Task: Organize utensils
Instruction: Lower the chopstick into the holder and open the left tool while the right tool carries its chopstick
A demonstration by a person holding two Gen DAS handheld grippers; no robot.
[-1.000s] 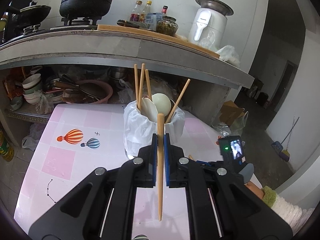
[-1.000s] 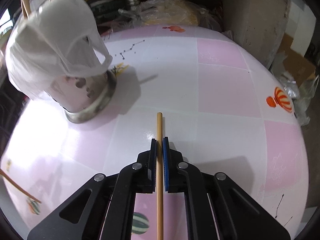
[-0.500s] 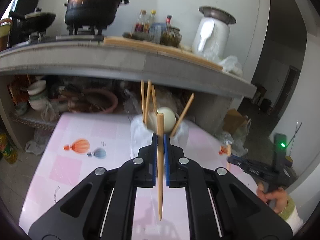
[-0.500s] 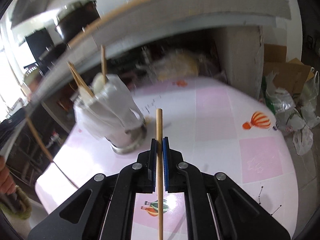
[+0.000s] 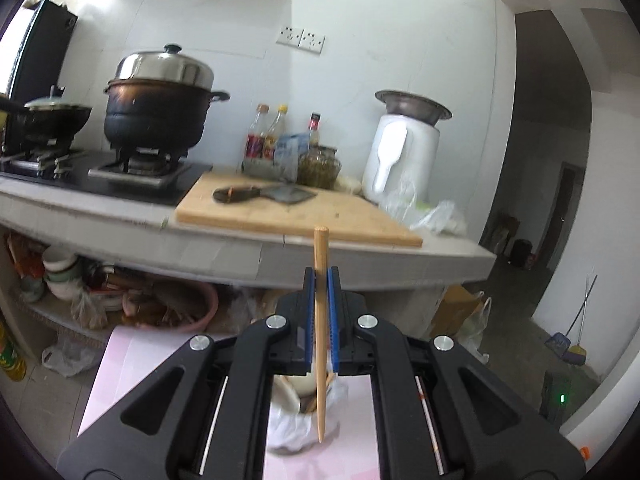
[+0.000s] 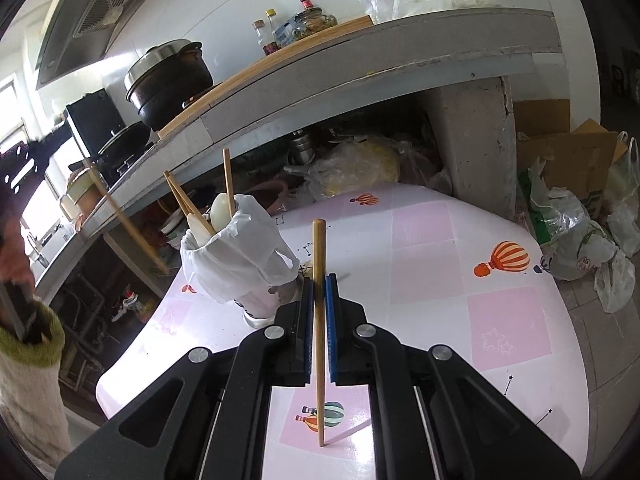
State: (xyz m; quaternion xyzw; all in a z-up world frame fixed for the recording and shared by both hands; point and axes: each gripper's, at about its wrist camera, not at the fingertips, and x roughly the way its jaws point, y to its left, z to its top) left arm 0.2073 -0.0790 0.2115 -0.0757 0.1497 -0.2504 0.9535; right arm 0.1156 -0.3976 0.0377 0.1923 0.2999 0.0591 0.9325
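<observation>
My left gripper [image 5: 321,280] is shut on an upright wooden chopstick [image 5: 320,246], held high at counter level. Just under its fingers shows the utensil holder [image 5: 294,420], wrapped in a white plastic bag. My right gripper [image 6: 319,284] is shut on a second chopstick [image 6: 319,240], whose tip hangs just above the pink and white table [image 6: 440,280]. In the right wrist view the holder [image 6: 244,268] stands to the left, holding several chopsticks and white spoons. At the far left a sleeved hand [image 6: 28,360] carries the left gripper, and its chopstick [image 6: 128,224] shows blurred.
Behind the table runs a stone counter [image 5: 240,240] bearing a steamer pot [image 5: 160,112], a cutting board with a cleaver [image 5: 264,194], bottles and a white appliance [image 5: 404,156]. Bowls and basins fill the shelf below. A cardboard box and bags [image 6: 580,200] lie on the floor to the right.
Both grippers rose with their chopsticks. The left one climbed until the holder dropped beneath its fingers. The right one lifted off the table and tilted up, so the holder now sits at its left.
</observation>
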